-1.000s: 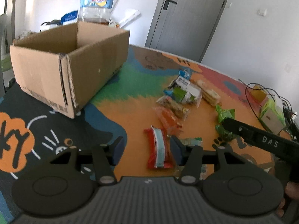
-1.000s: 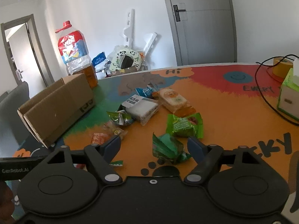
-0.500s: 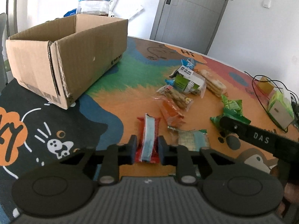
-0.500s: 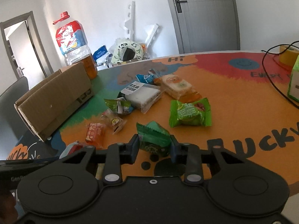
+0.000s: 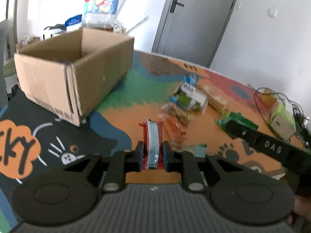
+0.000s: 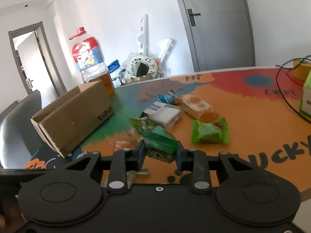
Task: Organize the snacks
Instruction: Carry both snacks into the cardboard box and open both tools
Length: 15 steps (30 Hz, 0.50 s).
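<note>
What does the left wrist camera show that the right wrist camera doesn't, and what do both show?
Left wrist only: the red and blue snack bar gripped in the left gripper, and the cardboard box's open inside.
Right wrist only: the right gripper shut on a dark green snack packet, plus an open doorway.
Both: the cardboard box, the loose snacks, the big bottle and the grey door.

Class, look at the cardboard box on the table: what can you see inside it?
Only bare inner walls of the cardboard box show from the left wrist view. Its floor is hidden by the near wall, so any contents cannot be seen.
</note>
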Each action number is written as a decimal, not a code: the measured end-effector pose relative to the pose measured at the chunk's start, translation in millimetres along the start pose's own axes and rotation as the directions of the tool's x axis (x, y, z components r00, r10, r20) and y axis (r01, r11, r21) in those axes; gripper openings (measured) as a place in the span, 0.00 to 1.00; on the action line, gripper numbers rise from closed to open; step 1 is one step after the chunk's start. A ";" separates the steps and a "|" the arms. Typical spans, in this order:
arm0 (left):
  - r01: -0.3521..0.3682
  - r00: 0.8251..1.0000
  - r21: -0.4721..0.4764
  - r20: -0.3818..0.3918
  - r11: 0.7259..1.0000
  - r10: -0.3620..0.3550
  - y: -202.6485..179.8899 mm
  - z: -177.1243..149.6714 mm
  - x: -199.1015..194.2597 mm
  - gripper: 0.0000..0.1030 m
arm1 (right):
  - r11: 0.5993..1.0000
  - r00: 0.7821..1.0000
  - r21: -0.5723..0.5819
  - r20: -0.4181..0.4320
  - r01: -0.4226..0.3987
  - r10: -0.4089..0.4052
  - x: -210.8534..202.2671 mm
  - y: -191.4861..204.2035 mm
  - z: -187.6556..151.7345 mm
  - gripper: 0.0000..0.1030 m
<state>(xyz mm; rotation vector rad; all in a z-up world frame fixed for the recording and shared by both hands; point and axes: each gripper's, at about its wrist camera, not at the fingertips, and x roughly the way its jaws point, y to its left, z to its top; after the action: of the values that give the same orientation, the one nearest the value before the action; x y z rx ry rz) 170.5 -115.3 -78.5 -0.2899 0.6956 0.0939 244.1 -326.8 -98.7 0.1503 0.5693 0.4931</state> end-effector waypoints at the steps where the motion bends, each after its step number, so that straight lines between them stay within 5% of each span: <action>1: 0.000 1.000 -0.002 0.010 1.000 0.000 1.6 2.9 -3.7 0.18 | 1.000 1.000 -0.001 0.005 -0.007 0.007 -0.7 2.7 1.6 0.31; 15: 0.045 0.993 -0.021 0.111 0.999 -0.042 23.2 39.8 -42.1 0.18 | 0.998 0.999 -0.045 0.020 -0.047 0.048 2.0 50.1 23.1 0.30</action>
<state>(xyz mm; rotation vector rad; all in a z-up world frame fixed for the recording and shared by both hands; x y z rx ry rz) 158.7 -80.9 -27.7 -0.3202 0.5781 0.0759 238.0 -282.1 -66.9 0.1268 0.5352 0.5495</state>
